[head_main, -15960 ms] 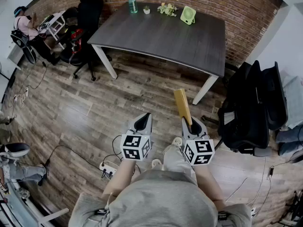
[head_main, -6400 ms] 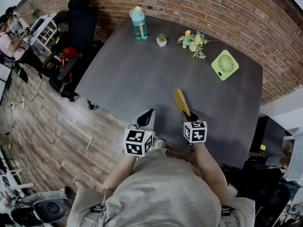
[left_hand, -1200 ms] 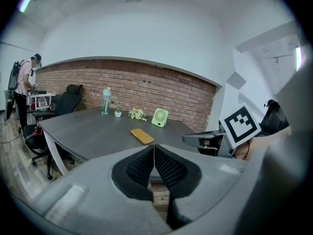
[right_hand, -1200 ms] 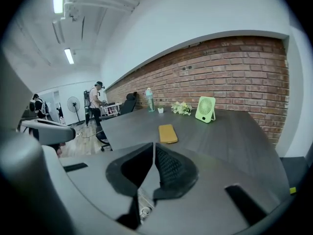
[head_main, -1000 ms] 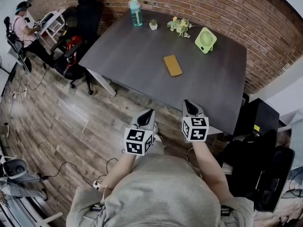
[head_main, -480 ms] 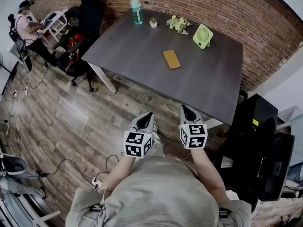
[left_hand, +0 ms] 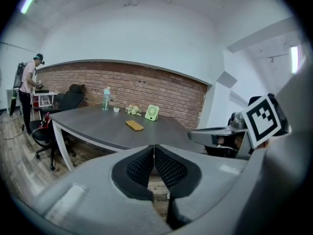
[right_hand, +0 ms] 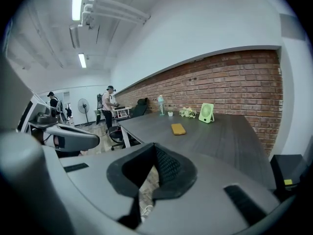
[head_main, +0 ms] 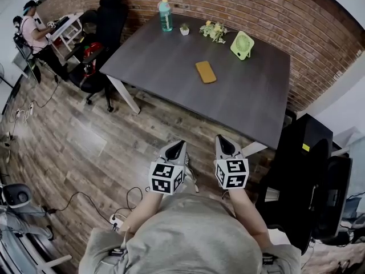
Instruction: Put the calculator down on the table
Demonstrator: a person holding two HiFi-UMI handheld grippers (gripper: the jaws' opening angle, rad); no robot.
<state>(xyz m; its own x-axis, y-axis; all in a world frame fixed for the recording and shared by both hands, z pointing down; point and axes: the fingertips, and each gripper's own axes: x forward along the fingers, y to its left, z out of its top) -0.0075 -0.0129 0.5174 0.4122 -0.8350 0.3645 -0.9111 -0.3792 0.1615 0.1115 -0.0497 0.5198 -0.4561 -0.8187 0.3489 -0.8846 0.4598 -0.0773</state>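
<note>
calculator [head_main: 205, 72] lies flat on the table [head_main: 159, 61], mid-top, apart from the fan [head_main: 242, 44] and bottle [head_main: 165, 7] along the brick wall. task looks done; nothing left that i can judge.

left gripper [head_main: 176, 148]: jaws closed pad to pad, nothing between. right gripper [head_main: 223, 144]: same, closed and empty. both hang over the floor, well short of the table edge.

hard to make out: calculator is a small yellow slab, no keys or screen readable, so face up or down unknown. table's right legs are cut off by its top.
</note>
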